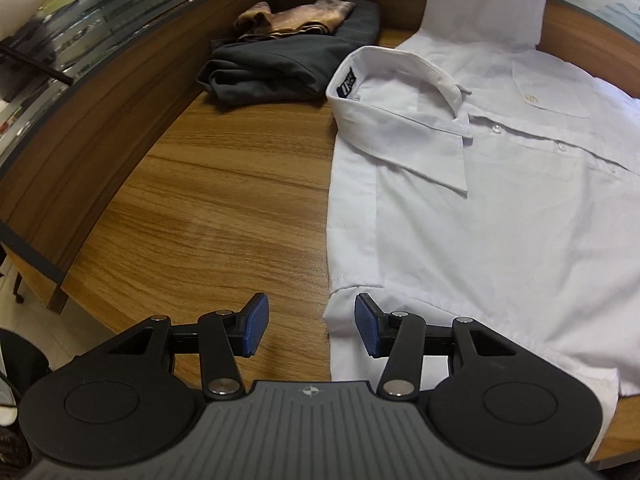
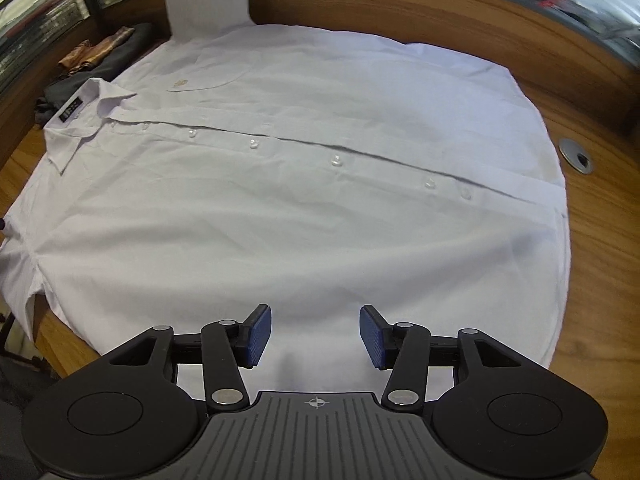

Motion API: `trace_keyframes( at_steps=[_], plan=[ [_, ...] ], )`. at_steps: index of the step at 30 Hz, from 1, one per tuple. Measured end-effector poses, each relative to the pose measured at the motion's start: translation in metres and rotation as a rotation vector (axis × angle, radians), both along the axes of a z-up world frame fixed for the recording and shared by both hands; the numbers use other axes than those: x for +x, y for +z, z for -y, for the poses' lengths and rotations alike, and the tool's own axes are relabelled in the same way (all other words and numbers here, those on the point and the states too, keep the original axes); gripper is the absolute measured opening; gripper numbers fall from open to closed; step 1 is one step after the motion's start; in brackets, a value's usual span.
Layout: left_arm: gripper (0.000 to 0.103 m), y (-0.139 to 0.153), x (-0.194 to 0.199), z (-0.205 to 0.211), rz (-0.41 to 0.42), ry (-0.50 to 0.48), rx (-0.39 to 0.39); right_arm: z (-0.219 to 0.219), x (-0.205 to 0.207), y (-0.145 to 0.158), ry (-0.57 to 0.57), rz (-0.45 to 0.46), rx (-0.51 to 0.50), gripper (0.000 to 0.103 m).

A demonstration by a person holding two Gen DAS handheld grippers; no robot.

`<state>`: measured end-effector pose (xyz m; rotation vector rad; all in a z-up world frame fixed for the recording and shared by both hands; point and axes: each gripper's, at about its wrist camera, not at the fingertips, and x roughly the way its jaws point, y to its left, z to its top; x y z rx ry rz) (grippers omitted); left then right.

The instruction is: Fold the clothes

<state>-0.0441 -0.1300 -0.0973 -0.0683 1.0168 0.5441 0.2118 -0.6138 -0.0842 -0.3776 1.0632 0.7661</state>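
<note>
A white button-up shirt lies face up and buttoned on the wooden table, its collar toward the left. One sleeve runs up the far partition. In the left wrist view my left gripper is open, low at the shirt's near shoulder edge, with one blue pad over wood and the other over cloth. Seen from the right wrist, the whole shirt is spread out, collar at left. My right gripper is open above the shirt's near side, holding nothing.
A folded dark garment with a brown patterned cloth on top sits at the table's back left. A wooden partition rims the table. A round metal cable grommet is in the tabletop right of the shirt hem.
</note>
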Motion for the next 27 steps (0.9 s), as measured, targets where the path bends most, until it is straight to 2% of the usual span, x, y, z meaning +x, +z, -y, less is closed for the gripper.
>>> trace_keyframes(
  at_steps=[8, 15, 19, 24, 26, 27],
  plan=[
    [0.054, 0.006, 0.012, 0.005, 0.042, -0.059, -0.003, 0.043, -0.003, -0.005, -0.279, 0.031, -0.046, 0.052],
    [0.055, 0.019, 0.038, 0.025, 0.09, -0.155, -0.034, 0.101, -0.006, -0.008, -0.639, 0.037, -0.053, 0.055],
    [0.056, 0.027, 0.057, 0.042, 0.117, -0.234, -0.049, 0.128, -0.014, -0.014, -0.81, -0.014, 0.0, 0.057],
    [0.057, 0.035, 0.08, 0.061, 0.14, -0.319, -0.055, 0.142, -0.027, -0.023, -0.951, -0.092, 0.104, 0.056],
    [0.058, 0.036, 0.087, 0.066, 0.141, -0.345, -0.054, 0.145, -0.032, -0.025, -0.994, -0.124, 0.148, 0.049],
    [0.058, 0.036, 0.09, 0.068, 0.14, -0.357, -0.054, 0.146, -0.033, -0.027, -1.01, -0.14, 0.165, 0.036]
  ],
)
